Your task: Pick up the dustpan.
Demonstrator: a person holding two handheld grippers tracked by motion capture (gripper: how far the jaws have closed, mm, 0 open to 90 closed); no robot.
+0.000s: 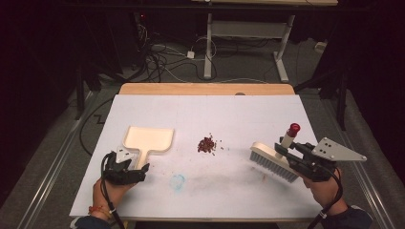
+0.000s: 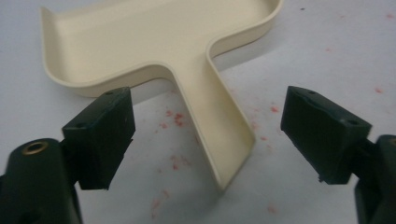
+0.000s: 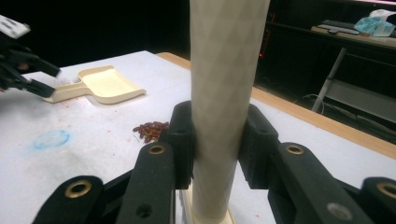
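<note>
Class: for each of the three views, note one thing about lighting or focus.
High view: the table is lit, the surroundings nearly black. Left gripper view: the dustpan is sharp, its handle casting a soft shadow. Right gripper view: the brush handle looms close, while the beans look soft.

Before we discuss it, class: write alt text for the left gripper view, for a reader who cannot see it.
A cream dustpan lies on a white table, its handle running down between the left gripper's two black jaws, which stand open on either side without touching it. Small red specks dot the table around the handle.
</note>
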